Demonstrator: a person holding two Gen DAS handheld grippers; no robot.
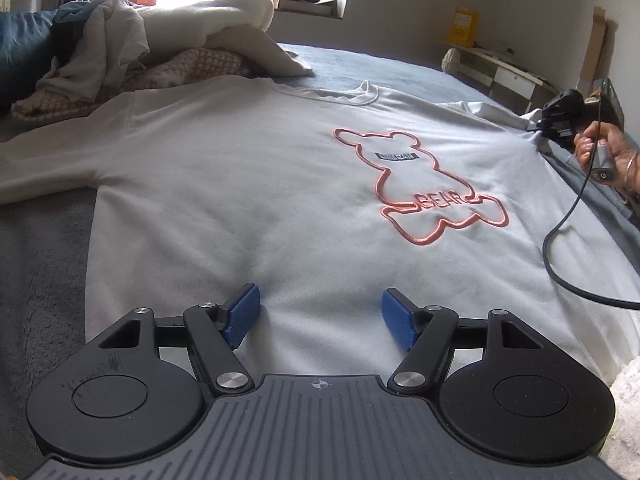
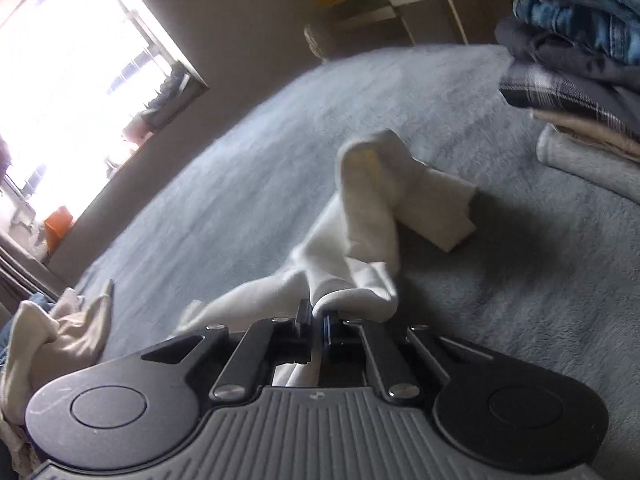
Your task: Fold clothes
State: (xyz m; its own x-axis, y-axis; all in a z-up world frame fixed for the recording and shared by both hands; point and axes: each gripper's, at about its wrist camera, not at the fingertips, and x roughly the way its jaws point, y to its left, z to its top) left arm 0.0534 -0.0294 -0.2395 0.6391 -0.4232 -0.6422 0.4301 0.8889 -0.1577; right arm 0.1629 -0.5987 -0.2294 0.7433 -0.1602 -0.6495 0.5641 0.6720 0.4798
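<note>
A white sweatshirt (image 1: 248, 200) with a pink bear outline (image 1: 420, 188) lies flat, front up, on the grey bed (image 1: 40, 264). My left gripper (image 1: 318, 316) hovers open over its lower hem, blue pads spread, nothing between them. At the right edge of the left wrist view a hand holds my right gripper (image 1: 560, 120) by the sweatshirt's right sleeve. In the right wrist view that gripper (image 2: 318, 316) is shut on the white sleeve (image 2: 372, 208), which is lifted off the bed and bunched, its cuff end drooping ahead.
A heap of unfolded clothes (image 1: 140, 48) sits at the bed's far left. A stack of folded garments (image 2: 576, 60) stands at the right. A black cable (image 1: 568, 240) trails across the sweatshirt's right side. A window and shelves lie beyond the bed.
</note>
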